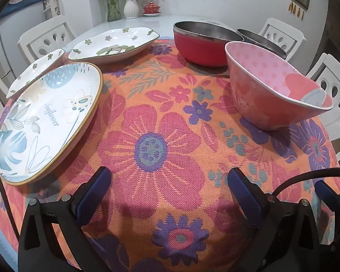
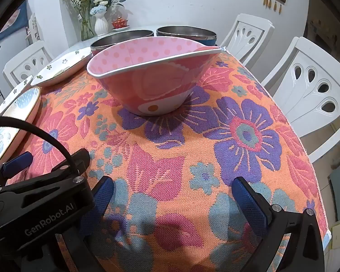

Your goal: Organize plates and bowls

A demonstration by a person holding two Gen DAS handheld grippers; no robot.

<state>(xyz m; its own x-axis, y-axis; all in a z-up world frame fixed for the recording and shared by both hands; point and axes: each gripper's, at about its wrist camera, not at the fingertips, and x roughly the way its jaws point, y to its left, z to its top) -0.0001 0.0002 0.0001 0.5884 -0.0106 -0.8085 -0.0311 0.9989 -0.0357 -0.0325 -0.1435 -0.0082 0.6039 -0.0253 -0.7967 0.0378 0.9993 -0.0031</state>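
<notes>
The second metal bowl (image 1: 264,42) is mostly hidden behind the pink bowl (image 1: 276,95) in the left wrist view, so only a part of its dark rim shows there; in the right wrist view its outer colour looks blue, but only a thin strip is visible. The small flowered plate (image 1: 37,69) is partly covered by the round plate (image 1: 45,122), and its left end is hard to make out. The pink bowl has a dotted inside and an uneven, pointed rim; it stands upright on the flowered cloth (image 1: 165,149) toward the right edge of the bench. The red bowl (image 1: 204,45), with a metal inside, stands behind it near the far edge of the cloth, just beside the second metal bowl. The round plate carries blue leaves, a brown rim and the word "Sunflower", and it lies at the left edge of the bench. The hexagonal plate (image 1: 115,43) with small green flowers lies beyond it, toward the far left corner of the cloth. The left tool (image 1: 170,181) has its jaws spread fully wide and holds nothing. The right tool (image 2: 172,190) is also fully wide and empty, with only cloth between its fingers.
</notes>
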